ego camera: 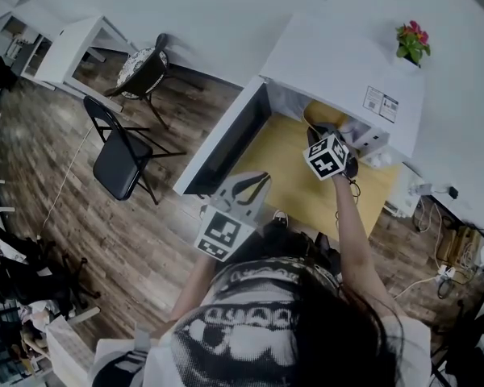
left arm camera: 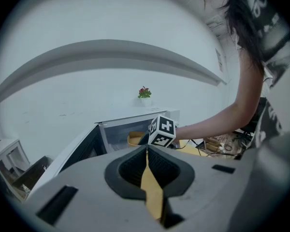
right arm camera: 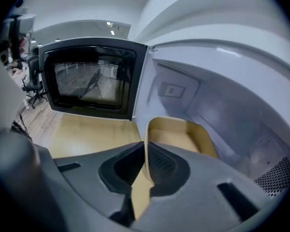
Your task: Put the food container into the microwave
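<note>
A white microwave [ego camera: 331, 59] stands on a yellow table with its door [ego camera: 224, 139] swung open to the left. My right gripper [right arm camera: 146, 151] reaches into the cavity, shut on the near rim of a tan, open food container [right arm camera: 181, 137]. The container sits low inside the cavity, with its far end towards the back wall. In the head view only a yellow edge of the container [ego camera: 321, 113] shows past the right gripper's marker cube [ego camera: 328, 156]. My left gripper [left arm camera: 146, 150] is held back near my body, shut and holding nothing. The left gripper view shows the microwave [left arm camera: 130, 124] ahead of it.
A small potted plant [ego camera: 411, 43] stands on the microwave's top. The table [ego camera: 302, 188] stretches in front of the cavity. A black folding chair [ego camera: 121, 160] and another chair [ego camera: 145, 71] stand on the wooden floor to the left. Cables and boxes [ego camera: 452, 248] lie at the right.
</note>
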`<action>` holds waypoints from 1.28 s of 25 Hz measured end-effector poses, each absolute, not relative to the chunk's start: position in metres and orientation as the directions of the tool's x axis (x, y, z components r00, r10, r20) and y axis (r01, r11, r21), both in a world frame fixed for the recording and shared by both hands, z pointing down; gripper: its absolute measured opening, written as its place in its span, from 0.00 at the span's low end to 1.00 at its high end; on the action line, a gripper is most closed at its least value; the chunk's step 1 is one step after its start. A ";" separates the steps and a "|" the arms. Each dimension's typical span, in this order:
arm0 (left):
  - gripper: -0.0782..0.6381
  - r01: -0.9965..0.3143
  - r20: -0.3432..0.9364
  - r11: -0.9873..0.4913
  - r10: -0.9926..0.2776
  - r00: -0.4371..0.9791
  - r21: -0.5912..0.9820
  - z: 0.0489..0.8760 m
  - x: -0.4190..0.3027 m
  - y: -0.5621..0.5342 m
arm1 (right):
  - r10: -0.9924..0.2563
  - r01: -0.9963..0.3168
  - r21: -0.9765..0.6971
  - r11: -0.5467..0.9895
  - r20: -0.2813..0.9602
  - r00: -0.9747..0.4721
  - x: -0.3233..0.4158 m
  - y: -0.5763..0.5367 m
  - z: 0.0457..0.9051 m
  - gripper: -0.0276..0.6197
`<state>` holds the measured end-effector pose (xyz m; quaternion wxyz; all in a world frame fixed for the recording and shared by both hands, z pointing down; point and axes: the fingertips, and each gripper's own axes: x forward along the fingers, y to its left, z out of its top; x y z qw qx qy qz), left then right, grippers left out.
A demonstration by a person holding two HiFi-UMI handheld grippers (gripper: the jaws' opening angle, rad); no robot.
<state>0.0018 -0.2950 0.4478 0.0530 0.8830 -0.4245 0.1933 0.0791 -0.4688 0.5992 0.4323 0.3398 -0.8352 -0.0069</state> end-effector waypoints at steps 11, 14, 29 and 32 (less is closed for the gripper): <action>0.12 -0.787 0.398 -0.614 -0.738 0.546 -0.060 0.449 -0.004 -0.294 | -0.640 -0.616 0.349 0.706 0.687 -0.344 0.079 -0.510 0.605 0.09; 0.12 -0.793 0.399 -0.606 -0.743 0.538 -0.058 0.448 -0.009 -0.293 | -0.656 -0.609 0.377 0.697 0.679 -0.330 0.076 -0.520 0.603 0.09; 0.12 -0.766 0.390 -0.640 -0.719 0.575 -0.051 0.450 -0.008 -0.276 | -0.661 -0.620 0.334 0.710 0.620 -0.423 0.068 -0.477 0.576 0.28; 0.12 -0.747 0.383 -0.663 -0.704 0.598 -0.051 0.447 -0.008 -0.272 | -0.663 -0.637 0.308 0.706 0.603 -0.444 0.064 -0.450 0.566 0.28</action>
